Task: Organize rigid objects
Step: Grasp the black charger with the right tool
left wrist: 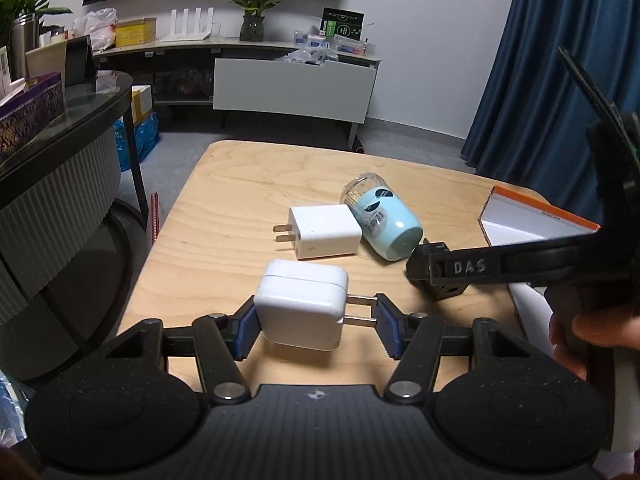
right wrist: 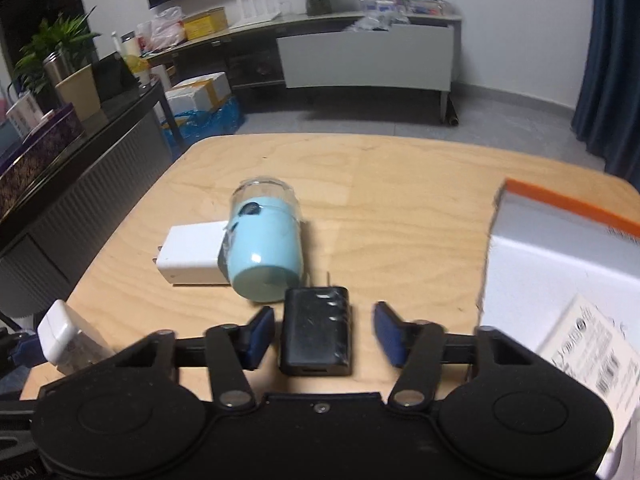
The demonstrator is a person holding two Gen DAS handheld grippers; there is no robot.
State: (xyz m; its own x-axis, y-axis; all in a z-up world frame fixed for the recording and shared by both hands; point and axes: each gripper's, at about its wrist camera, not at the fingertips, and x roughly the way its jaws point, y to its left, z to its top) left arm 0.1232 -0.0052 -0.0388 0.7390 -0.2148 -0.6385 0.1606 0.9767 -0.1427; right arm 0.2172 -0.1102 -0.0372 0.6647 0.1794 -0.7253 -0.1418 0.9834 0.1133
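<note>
My left gripper (left wrist: 317,320) is shut on a rounded white charger (left wrist: 300,304): one blue pad presses its body, the other the tips of its two prongs. That charger also shows at the left edge of the right wrist view (right wrist: 64,334). My right gripper (right wrist: 320,322) straddles a black charger (right wrist: 316,332) lying on the wooden table (right wrist: 400,208). Its left pad is almost at the charger's side, while a strip of wood shows before the right pad. From the left wrist view, the right gripper (left wrist: 436,272) reaches in from the right.
A square white charger (left wrist: 326,232) lies mid-table against a tipped pale blue jar (left wrist: 390,226) with a clear lid. An open white box with an orange rim (right wrist: 560,248) stands at the right. A hand (left wrist: 580,336) holds the right gripper. Dark cabinets flank the left.
</note>
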